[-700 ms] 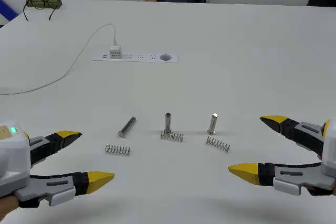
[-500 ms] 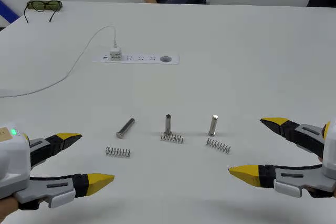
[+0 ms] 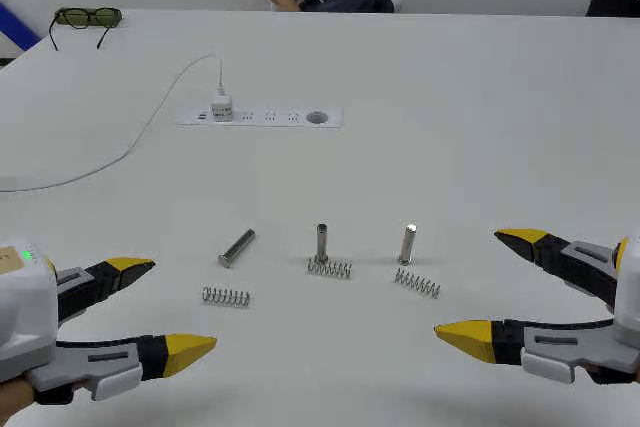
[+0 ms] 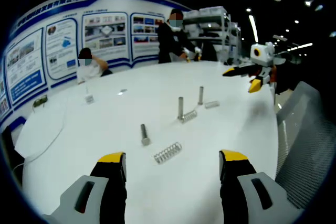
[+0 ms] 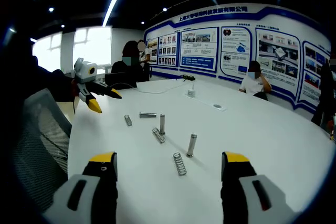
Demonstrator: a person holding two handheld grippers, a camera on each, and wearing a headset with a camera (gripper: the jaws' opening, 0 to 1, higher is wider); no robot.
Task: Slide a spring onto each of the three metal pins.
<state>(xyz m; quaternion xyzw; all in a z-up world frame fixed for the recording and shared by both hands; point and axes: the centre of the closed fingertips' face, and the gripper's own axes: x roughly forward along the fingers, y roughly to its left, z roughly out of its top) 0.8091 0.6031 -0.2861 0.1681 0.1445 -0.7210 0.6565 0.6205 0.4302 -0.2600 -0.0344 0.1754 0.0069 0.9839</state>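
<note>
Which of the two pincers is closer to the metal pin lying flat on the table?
Left. The left gripper hangs just left of the lying pin, on the person's side of it; the right gripper is well off to its right.

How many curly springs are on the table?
3. The left spring lies in front of the lying pin, the middle spring at the foot of the middle pin, the right spring just in front of the right pin. None looks hidden.

On the tabletop (image 3: 500,127) between my left tool (image 3: 182,305) and right tool (image 3: 467,282), the left pin (image 3: 238,247) lies flat, the middle pin (image 3: 322,243) and right pin (image 3: 408,244) stand upright; left spring (image 3: 225,296), middle spring (image 3: 329,268), right spring (image 3: 416,283) lie just before them, power strip (image 3: 262,118) behind.
</note>
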